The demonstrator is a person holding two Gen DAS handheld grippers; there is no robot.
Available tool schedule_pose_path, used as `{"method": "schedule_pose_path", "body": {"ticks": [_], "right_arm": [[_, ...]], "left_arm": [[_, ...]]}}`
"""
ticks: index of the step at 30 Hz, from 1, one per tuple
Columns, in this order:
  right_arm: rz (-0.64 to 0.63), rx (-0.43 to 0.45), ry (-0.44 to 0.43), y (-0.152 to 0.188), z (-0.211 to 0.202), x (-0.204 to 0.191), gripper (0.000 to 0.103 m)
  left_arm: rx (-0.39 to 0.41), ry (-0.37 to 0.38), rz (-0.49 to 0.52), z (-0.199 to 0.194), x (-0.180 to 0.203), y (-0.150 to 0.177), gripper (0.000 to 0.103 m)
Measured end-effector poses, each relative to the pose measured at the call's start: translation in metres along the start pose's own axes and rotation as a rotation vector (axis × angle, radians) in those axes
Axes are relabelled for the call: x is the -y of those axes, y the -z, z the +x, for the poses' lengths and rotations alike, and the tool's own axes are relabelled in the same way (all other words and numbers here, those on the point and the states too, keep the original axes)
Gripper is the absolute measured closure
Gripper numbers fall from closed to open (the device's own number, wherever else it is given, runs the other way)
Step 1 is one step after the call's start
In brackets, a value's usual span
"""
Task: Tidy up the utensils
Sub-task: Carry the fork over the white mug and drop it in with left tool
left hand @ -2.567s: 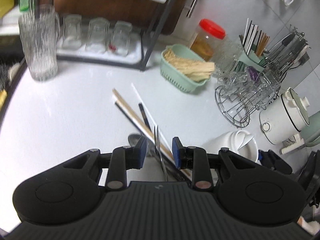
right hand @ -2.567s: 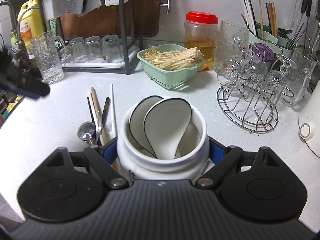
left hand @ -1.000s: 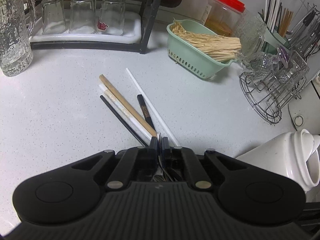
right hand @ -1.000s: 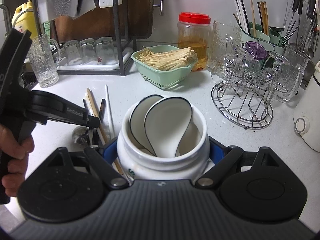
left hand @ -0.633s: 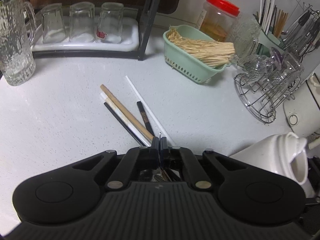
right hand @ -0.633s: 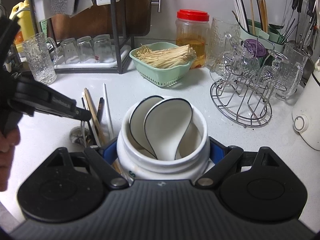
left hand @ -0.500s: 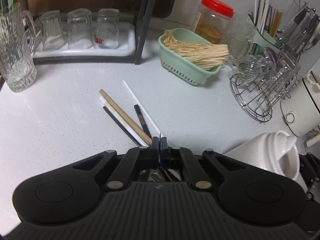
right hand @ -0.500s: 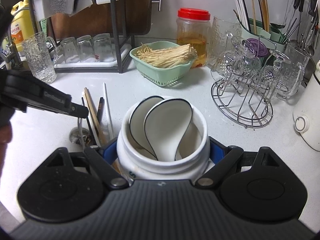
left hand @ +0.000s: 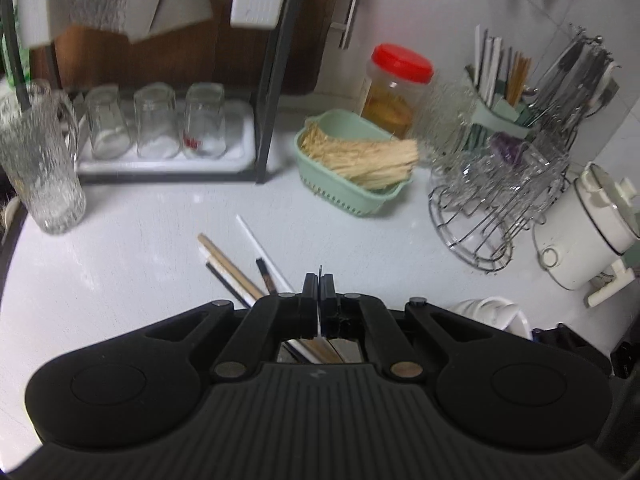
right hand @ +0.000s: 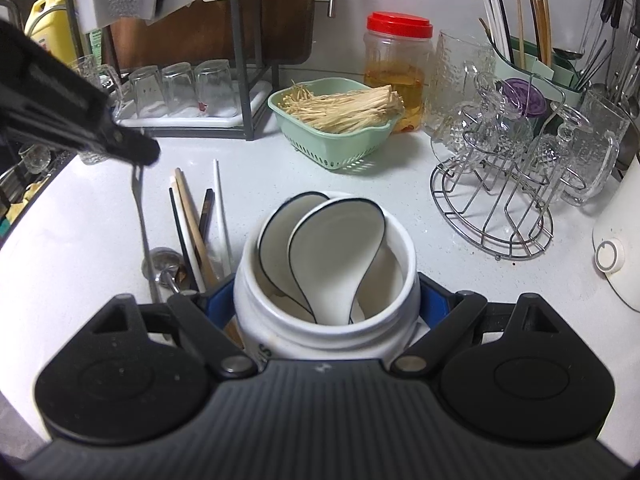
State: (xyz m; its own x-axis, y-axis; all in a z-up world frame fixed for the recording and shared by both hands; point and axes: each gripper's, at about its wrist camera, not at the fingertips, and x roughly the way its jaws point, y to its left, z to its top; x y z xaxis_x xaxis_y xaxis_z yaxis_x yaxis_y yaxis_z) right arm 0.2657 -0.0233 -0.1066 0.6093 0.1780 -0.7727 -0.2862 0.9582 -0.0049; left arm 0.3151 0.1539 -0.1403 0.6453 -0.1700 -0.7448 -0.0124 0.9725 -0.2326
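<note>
At the far left of the right wrist view, the left tongs (right hand: 136,152) are seen closed tight on the end of a thin metal handle, so that a spoon (right hand: 140,216) hangs below them. Its bowl (right hand: 160,262) is down at the counter (right hand: 80,240), though whether it touches the surface cannot be told. The pinch at the very tip of the handle seems chosen so that the bowl end can be lowered first into a container. In the left wrist view the same handle shows only as a fine sliver between the closed tips (left hand: 320,280).

Just beside the spoon, loose chopsticks (right hand: 192,220) are laid side by side on the counter, pale, dark and white ones together, apparently waiting to be gathered.

Toward the middle, a white jar (right hand: 324,320) is clamped across its body by the right tongs (right hand: 326,304), the blue pads pressed on either side. It appears to be steadied there so that utensils can be dropped in without it tipping. Two white soup spoons (right hand: 336,248) with dark rims are already stood inside, bowls up, leaning against each other and the jar wall.

Behind, a green basket (right hand: 340,148) of pale dried strands and a jar with a red lid (right hand: 398,68) are kept clear of the working area. To the right, glass cups are hung on a wire rack (right hand: 496,216), and further chopsticks are stood upright in a green holder (right hand: 532,68) at the wall, which suggests where long utensils normally belong.

The metal spoon is judged to be the piece in hand, with the jar as its likely destination.
</note>
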Motion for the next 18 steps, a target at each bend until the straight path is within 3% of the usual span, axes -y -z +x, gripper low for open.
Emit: {"method": "schedule_pose_path", "body": {"ticks": [18], "right_arm": [[-0.036, 0.013, -0.029, 0.001, -0.001, 0.0, 0.012]], "left_arm": [[0.158, 0.093, 0.08, -0.061, 0.046, -0.054, 0.102]]}}
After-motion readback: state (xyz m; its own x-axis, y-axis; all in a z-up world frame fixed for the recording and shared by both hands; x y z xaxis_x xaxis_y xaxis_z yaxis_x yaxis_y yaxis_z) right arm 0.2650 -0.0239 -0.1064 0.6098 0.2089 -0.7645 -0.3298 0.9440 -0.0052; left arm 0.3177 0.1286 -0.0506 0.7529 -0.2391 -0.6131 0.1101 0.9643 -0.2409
